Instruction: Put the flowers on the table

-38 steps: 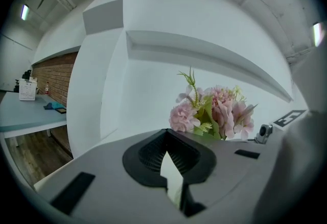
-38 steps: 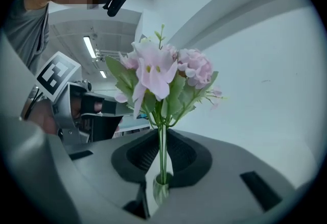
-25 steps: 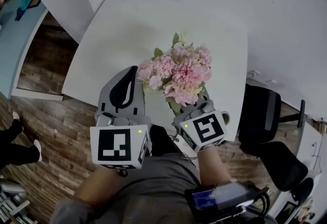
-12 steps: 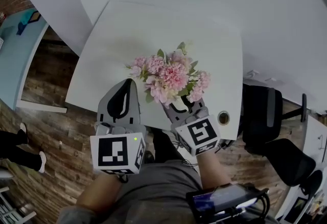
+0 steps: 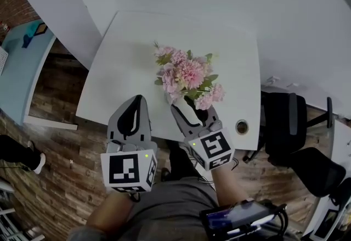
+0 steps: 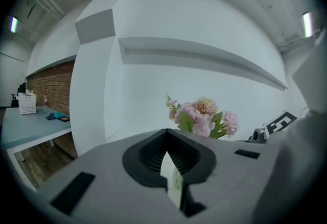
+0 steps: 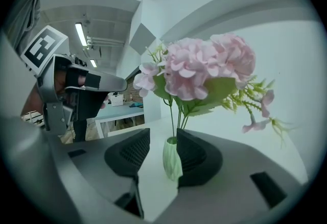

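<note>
A bunch of pink flowers (image 5: 189, 75) in a pale green vase (image 7: 171, 159) stands upright on the white table (image 5: 126, 59), near its front edge. My right gripper (image 5: 185, 106) is open right behind it. In the right gripper view the vase sits between the tips of my right gripper (image 7: 162, 149), close against the right pad and apart from the left one. My left gripper (image 5: 138, 100) hovers shut over the table's front edge to the left, with nothing in it. The left gripper view looks past the tips of my left gripper (image 6: 166, 133) to the flowers (image 6: 202, 116).
A round cable hole (image 5: 242, 126) sits in the table's front right corner. A black office chair (image 5: 285, 124) stands to the right of the table. A light blue table (image 5: 22, 31) is at the far left, and a person's foot (image 5: 24, 157) rests on the wooden floor.
The flowers have moved farther onto the table and now stand free. The right gripper's jaws have gone from closed on the vase to open. The left gripper has hardly shifted.
</note>
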